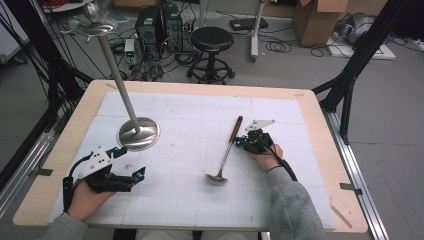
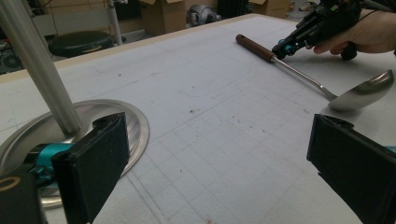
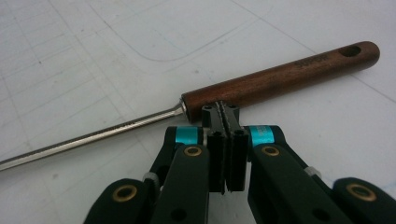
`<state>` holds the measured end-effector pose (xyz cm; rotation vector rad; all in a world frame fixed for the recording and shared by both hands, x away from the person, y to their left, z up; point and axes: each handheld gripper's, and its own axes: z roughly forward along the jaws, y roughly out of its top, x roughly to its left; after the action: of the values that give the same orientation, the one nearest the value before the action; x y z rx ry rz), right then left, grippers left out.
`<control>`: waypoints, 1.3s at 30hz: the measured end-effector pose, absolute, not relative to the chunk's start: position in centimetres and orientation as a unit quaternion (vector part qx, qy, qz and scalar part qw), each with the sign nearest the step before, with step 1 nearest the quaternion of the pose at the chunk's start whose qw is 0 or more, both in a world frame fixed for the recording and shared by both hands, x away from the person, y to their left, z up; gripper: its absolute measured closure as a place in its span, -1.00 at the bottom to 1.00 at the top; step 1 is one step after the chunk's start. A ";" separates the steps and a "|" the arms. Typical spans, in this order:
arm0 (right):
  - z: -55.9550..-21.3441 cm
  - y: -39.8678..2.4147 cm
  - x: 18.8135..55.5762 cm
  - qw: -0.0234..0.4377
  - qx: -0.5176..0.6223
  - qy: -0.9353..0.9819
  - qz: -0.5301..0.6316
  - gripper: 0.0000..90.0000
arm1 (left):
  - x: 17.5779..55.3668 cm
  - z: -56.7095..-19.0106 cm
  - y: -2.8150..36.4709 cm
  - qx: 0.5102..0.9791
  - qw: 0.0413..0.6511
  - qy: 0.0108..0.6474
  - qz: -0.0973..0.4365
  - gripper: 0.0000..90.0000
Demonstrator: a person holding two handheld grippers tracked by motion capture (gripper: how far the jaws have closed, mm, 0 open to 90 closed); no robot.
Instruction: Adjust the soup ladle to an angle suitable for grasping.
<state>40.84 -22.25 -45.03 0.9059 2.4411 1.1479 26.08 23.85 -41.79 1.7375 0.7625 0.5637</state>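
My right gripper (image 3: 226, 109) fingers pressed together, tips against ladle (image 1: 223, 157) handle on bench (image 1: 200, 210). Left gripper (image 2: 215, 168) fingers spread, idle beside stand (image 1: 138, 132). Next, likely: open, straddle handle.

Ladle (image 1: 223, 159): dark brown wooden handle, shiny silver shaft and bowl. Stand (image 1: 138, 133): silver metal base, grey pole. Mat (image 1: 200, 200): white, faint grid lines. Table (image 1: 330, 130): pale wood edge. Right gripper (image 3: 226, 108), left gripper (image 1: 141, 173): black, teal accents, brass rivets. Sleeve (image 1: 295, 210): grey.
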 end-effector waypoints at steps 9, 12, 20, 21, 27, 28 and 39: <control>-44.8 -22.1 40.8 0.137 0.319 0.845 0.406 0.99 | 26.0 -41.7 23.8 0.736 0.546 0.320 0.240 -0.86; -44.2 -22.0 40.1 0.123 0.315 0.841 0.423 0.99 | 26.1 -41.8 23.8 0.736 0.546 0.321 0.238 -0.86; -43.7 -19.0 37.0 0.070 0.249 0.859 0.442 0.99 | 26.0 -41.5 23.7 0.736 0.546 0.314 0.249 -0.86; -43.7 -19.0 37.0 0.070 0.249 0.859 0.442 0.99 | 26.0 -41.6 23.7 0.737 0.544 0.314 0.249 -0.86; -44.1 -18.1 36.9 0.068 0.253 0.862 0.434 0.99 | 26.2 -41.7 23.5 0.741 0.542 0.312 0.246 -0.86; -44.1 -18.0 36.9 0.066 0.251 0.863 0.434 0.99 | 26.2 -41.7 23.5 0.741 0.542 0.312 0.245 -0.86; -44.7 -16.5 36.3 0.044 0.224 0.884 0.408 0.99 | 26.2 -41.7 23.5 0.744 0.538 0.313 0.243 -0.85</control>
<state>36.28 -16.46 -44.66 0.6849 2.7024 1.2455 26.19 23.50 -41.75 1.7698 0.7444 0.5793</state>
